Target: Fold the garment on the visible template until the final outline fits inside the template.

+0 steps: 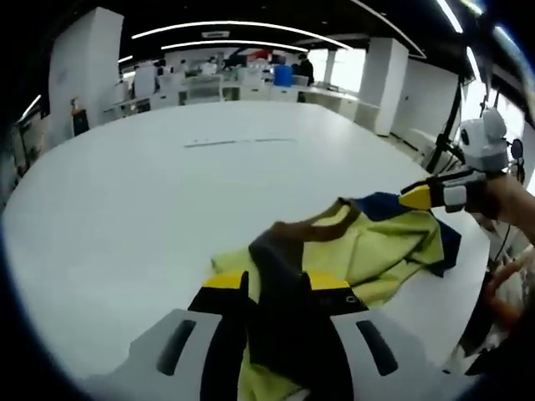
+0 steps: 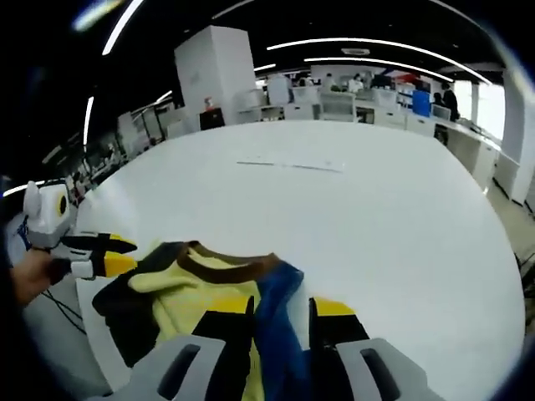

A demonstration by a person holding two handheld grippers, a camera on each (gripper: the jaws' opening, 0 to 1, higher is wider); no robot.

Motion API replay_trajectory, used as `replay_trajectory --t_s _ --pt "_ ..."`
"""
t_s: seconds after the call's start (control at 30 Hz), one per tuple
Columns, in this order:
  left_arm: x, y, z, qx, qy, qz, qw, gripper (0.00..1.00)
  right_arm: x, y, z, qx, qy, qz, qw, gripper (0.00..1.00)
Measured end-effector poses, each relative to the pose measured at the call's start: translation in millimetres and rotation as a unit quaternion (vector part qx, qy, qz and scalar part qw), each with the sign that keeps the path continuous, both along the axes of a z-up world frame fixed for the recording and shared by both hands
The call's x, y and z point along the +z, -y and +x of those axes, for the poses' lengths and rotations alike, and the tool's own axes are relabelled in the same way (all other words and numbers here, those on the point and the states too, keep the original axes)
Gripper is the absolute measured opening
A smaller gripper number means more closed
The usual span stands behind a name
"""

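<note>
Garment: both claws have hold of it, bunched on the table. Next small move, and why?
Probably lift and draw the claws apart to spread the garment. Left claw pinches a dark part, right claw a blue one, and the cloth lies crumpled on the white table, too bunched to fold.

The garment point(image 1: 359, 246) lies bunched on the counter point(image 1: 167, 192) at its near edge. In the left gripper view it spreads from 6 o'clock toward 3, with the right gripper point(image 1: 418, 197) at 3 o'clock beside its far corner. In the right gripper view the garment point(image 2: 201, 288) sits at 6 to 8 o'clock, the left gripper point(image 2: 117, 253) at 9. Desks point(image 2: 351, 104) stand behind the counter point(image 2: 376, 217) at 12.
</note>
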State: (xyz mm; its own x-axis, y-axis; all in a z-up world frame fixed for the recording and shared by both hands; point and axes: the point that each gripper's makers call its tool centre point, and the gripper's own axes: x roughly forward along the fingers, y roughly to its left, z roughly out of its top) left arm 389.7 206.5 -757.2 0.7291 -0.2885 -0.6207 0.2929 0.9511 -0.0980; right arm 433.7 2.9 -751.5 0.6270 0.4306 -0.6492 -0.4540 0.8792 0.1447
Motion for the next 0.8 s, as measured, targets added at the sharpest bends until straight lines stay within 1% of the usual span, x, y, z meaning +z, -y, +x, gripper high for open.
replay_trajectory --t_s 0.1,0.2,0.3,0.37,0.43,0.5,0.53,0.57,0.7,0.8 --pt "-3.7 -0.4 -1.3 0.007 -0.008 0.003 0.9999 0.19 -4.0 -0.1 0.7 -0.002 -0.006 -0.003 1.0000 0.20" --pt "-3.7 -1.1 -3.2 0.011 -0.009 0.001 0.9999 0.16 -6.7 -0.3 1.2 0.000 -0.009 -0.006 0.9999 0.19" --pt "-5.9 -6.4 -6.2 0.005 -0.010 0.030 0.9995 0.16 -8.2 0.6 2.1 -0.001 -0.012 -0.008 0.9999 0.16" --pt "-7.7 -8.5 -8.2 0.004 -0.015 0.036 0.9992 0.16 -10.8 0.9 3.0 -0.002 -0.017 -0.010 0.9998 0.15" --pt "-10.5 -11.4 -10.9 0.006 -0.022 0.039 0.9990 0.13 -13.1 1.5 3.0 -0.002 -0.020 -0.013 0.9997 0.14" --pt "-13.1 -12.5 -13.4 0.006 -0.028 0.037 0.9989 0.11 -13.9 2.2 2.5 -0.002 -0.022 -0.016 0.9996 0.11" --pt "-12.8 -11.3 -14.2 0.008 -0.029 0.028 0.9992 0.11 -14.5 2.9 2.3 -0.003 -0.023 -0.018 0.9996 0.11" --pt "-12.2 -10.7 -14.4 0.008 -0.029 0.026 0.9992 0.11 -14.9 3.2 2.3 -0.003 -0.023 -0.019 0.9995 0.11" --pt "-12.5 -6.3 -13.0 -0.001 -0.029 0.026 0.9993 0.09 -16.6 3.2 0.6 0.002 -0.025 -0.025 0.9994 0.07" --pt "-15.6 -1.0 -12.5 -0.008 -0.038 0.018 0.9991 0.07 -17.1 2.1 -0.4 0.004 -0.026 -0.024 0.9993 0.06"
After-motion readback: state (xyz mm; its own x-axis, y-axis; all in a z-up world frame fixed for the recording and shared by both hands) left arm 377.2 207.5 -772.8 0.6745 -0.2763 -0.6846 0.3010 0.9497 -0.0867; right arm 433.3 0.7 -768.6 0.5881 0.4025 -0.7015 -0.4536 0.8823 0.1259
